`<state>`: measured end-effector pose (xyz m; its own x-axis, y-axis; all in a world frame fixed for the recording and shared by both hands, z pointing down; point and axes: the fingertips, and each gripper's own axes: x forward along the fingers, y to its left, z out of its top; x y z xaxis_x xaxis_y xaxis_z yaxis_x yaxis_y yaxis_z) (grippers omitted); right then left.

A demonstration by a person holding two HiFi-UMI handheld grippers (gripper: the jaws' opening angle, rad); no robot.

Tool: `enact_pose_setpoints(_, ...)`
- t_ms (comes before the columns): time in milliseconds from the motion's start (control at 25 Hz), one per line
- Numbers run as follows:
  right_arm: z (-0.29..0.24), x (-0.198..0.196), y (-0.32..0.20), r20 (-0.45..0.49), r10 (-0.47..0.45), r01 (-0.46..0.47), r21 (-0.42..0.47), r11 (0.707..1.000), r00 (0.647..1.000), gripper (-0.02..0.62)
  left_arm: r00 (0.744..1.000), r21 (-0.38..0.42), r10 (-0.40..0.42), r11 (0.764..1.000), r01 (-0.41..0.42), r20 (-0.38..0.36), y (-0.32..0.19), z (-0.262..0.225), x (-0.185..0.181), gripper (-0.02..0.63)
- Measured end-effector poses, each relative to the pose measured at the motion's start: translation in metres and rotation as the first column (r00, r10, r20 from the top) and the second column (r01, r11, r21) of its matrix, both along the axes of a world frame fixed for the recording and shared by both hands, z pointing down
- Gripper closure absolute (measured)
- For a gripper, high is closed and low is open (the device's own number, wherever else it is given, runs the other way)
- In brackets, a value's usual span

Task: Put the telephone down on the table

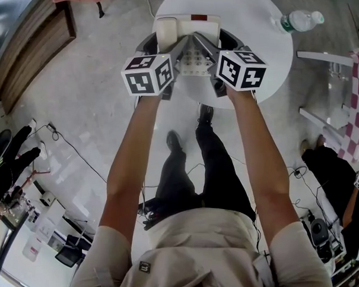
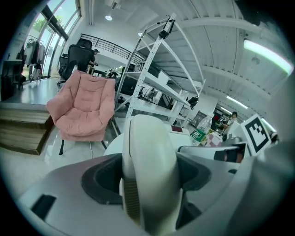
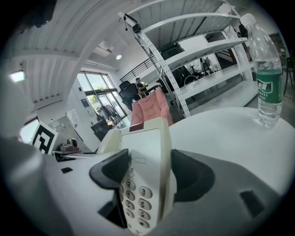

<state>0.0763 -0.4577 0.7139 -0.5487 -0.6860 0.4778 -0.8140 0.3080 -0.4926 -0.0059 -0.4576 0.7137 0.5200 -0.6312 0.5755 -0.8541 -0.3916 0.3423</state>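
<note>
A cream desk telephone (image 1: 188, 34) is held between both grippers over the near half of the round white table (image 1: 272, 52). My left gripper (image 1: 165, 45) is shut on the handset (image 2: 148, 166), which lies in its cradle at the telephone's left side. The jaws of the left gripper (image 2: 150, 180) press the handset from both sides. My right gripper (image 1: 216, 46) is shut on the telephone's right edge. In the right gripper view its keypad (image 3: 138, 193) sits between the jaws of the right gripper (image 3: 148, 177). Whether the base touches the tabletop (image 3: 221, 131) is hidden.
A water bottle (image 1: 298, 21) with a green label stands at the table's far right, also in the right gripper view (image 3: 266, 76). A pink armchair (image 2: 85, 108) and white shelving (image 2: 152, 78) stand beyond the table. A clear chair with checked cloth (image 1: 358, 100) is at right.
</note>
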Motion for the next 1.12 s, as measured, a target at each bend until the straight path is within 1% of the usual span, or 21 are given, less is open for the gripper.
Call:
enact_pose_setpoints(160,0.009,-0.001,-0.006,-0.018,-0.027,0.028,0.009,1.0,0.999,0.319,1.0,-0.003,-0.016,1.0,0.016,-0.004,-0.007,0.008,-0.001,0.287)
enact_pose_setpoints(200,0.011,-0.001,-0.008,-0.026,-0.034,0.035,0.01,0.999,0.999,0.319,1.0,0.002,-0.018,1.0,0.018,0.008,-0.008,0.01,-0.002,0.287)
enact_pose_setpoints(320,0.019,-0.001,-0.01,-0.047,-0.045,0.046,0.006,0.999,0.998,0.318,0.997,0.033,-0.012,0.999,0.009,0.074,-0.012,0.014,-0.003,0.285)
enact_pose_setpoints(400,0.024,0.002,-0.011,-0.053,-0.038,0.038,0.004,0.999,0.998,0.318,0.996,0.039,-0.013,0.999,0.009,0.087,-0.015,0.016,-0.001,0.286)
enact_pose_setpoints(520,0.033,0.007,-0.011,-0.122,-0.04,0.042,0.011,0.999,0.992,0.319,0.992,0.061,-0.009,0.998,0.002,0.125,-0.018,0.02,0.002,0.289)
enact_pose_setpoints(600,0.039,0.01,-0.012,-0.169,-0.048,0.051,0.015,0.999,0.984,0.334,0.988,0.071,-0.003,0.997,-0.008,0.157,-0.021,0.024,0.003,0.291)
enact_pose_setpoints(640,0.041,0.01,-0.013,-0.184,-0.051,0.055,0.017,0.998,0.982,0.321,0.987,0.074,-0.004,0.997,-0.008,0.162,-0.022,0.025,0.003,0.297)
enact_pose_setpoints(800,0.041,0.009,-0.013,-0.2,-0.063,0.069,0.023,0.997,0.978,0.316,0.986,0.084,-0.025,0.996,0.011,0.167,-0.022,0.025,0.001,0.301)
enact_pose_setpoints(920,0.042,0.01,-0.012,-0.214,-0.062,0.069,0.022,0.997,0.975,0.316,0.984,0.114,-0.036,0.993,0.016,0.177,-0.021,0.022,0.002,0.31)
enact_pose_setpoints(1000,0.041,0.016,-0.012,-0.251,-0.058,0.069,0.037,0.997,0.966,0.312,0.983,0.139,-0.032,0.99,0.006,0.182,-0.022,0.018,0.007,0.313)
enact_pose_setpoints(1120,0.037,0.026,-0.011,-0.333,-0.064,0.092,0.069,0.993,0.941,0.345,0.981,0.163,-0.024,0.987,-0.008,0.194,-0.021,0.012,0.013,0.313)
